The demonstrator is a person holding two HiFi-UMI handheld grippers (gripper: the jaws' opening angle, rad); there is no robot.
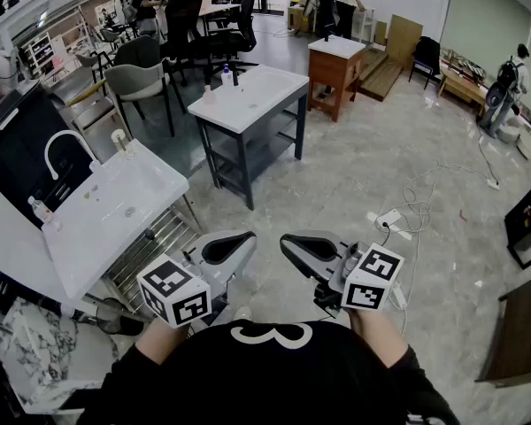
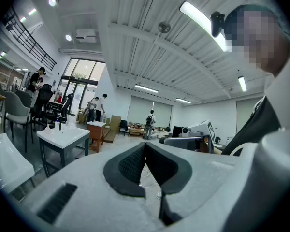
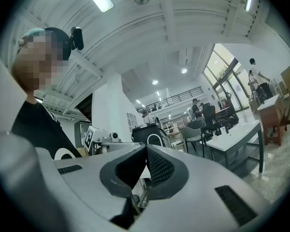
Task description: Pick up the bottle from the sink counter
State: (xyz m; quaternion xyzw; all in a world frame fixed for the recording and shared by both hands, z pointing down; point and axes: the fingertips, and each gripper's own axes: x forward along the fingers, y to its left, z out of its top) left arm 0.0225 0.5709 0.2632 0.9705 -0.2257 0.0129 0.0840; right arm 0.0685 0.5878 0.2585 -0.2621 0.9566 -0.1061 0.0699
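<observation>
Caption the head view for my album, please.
Left gripper and right gripper, jaws shut and empty; bottle stands on the sink counter.

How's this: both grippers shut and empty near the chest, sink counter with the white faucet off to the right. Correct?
Not quite. The head view shows the sink counter with the white faucet off to the left, not right. The left gripper and right gripper are shut and empty near the chest.

Your kit, itemised:
- Black shirt (image 1: 274, 383), with white print (image 1: 271, 333) at the chest.
- Left gripper (image 1: 248, 239) and right gripper (image 1: 286, 242): pale grey shells with black ribbed pads.
- Marker cubes (image 1: 175, 290): white, with black square markers.
</observation>
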